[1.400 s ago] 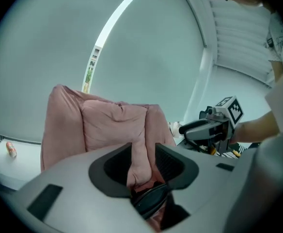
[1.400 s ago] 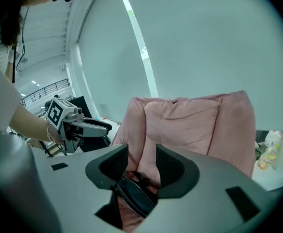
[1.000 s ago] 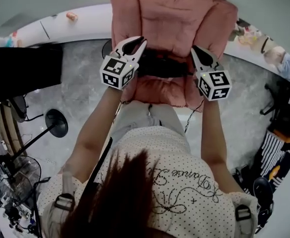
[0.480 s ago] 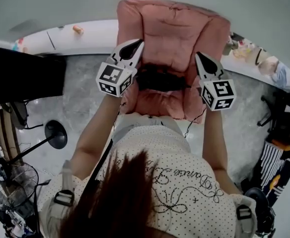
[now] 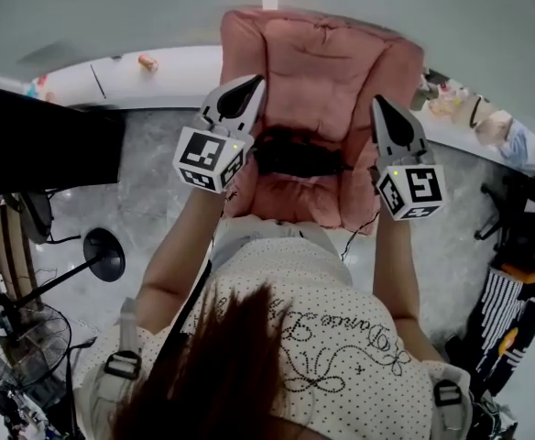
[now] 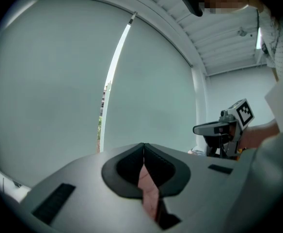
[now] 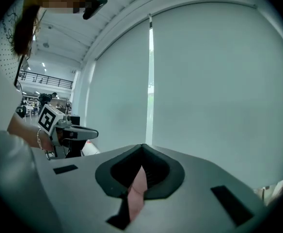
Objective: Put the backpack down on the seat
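The pink padded backpack (image 5: 322, 71) hangs in the air in front of the person, with a black part (image 5: 300, 154) across its middle. My left gripper (image 5: 246, 88) holds its left side and my right gripper (image 5: 380, 110) holds its right side. Both point up and away. In the left gripper view the jaws (image 6: 144, 147) are shut, with a strip of pink fabric (image 6: 149, 193) pinched between them. The right gripper view shows the same: shut jaws (image 7: 142, 148) on pink fabric (image 7: 137, 191). I cannot make out a seat in any view.
Below lies a grey floor (image 5: 158, 200), with a black screen (image 5: 48, 145) at the left and a white curved ledge (image 5: 158, 71) behind it. A round black stand base (image 5: 104, 250) and a fan (image 5: 20, 337) stand at the lower left. Clutter lines the right edge (image 5: 515, 273).
Both grippers and the backpack have come up a little, and the grippers stand slightly further apart. The grip on the pink fabric is unchanged.
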A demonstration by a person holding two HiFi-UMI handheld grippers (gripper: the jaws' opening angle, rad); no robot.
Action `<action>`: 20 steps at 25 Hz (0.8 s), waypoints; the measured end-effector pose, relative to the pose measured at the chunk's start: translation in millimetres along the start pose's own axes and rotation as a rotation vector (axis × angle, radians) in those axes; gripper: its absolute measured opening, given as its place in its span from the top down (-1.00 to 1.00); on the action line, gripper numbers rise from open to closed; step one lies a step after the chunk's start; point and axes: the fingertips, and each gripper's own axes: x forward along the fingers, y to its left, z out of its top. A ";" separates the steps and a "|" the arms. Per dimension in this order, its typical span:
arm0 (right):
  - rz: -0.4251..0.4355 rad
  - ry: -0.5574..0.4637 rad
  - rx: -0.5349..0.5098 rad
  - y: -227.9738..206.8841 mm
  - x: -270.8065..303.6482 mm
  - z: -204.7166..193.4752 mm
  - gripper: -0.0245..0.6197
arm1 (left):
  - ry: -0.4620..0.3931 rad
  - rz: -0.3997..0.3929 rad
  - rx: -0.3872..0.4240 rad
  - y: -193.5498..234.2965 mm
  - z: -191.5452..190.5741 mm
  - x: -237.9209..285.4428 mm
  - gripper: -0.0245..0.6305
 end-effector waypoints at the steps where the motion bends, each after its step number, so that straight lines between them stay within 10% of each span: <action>1: -0.005 -0.009 0.003 0.3 -0.8 3.9 0.89 | -0.010 -0.006 -0.016 0.4 3.2 -2.1 0.91; 20: -0.013 -0.018 -0.130 31.0 -8.0 29.3 0.89 | -0.035 0.026 0.011 5.0 24.4 -31.1 0.91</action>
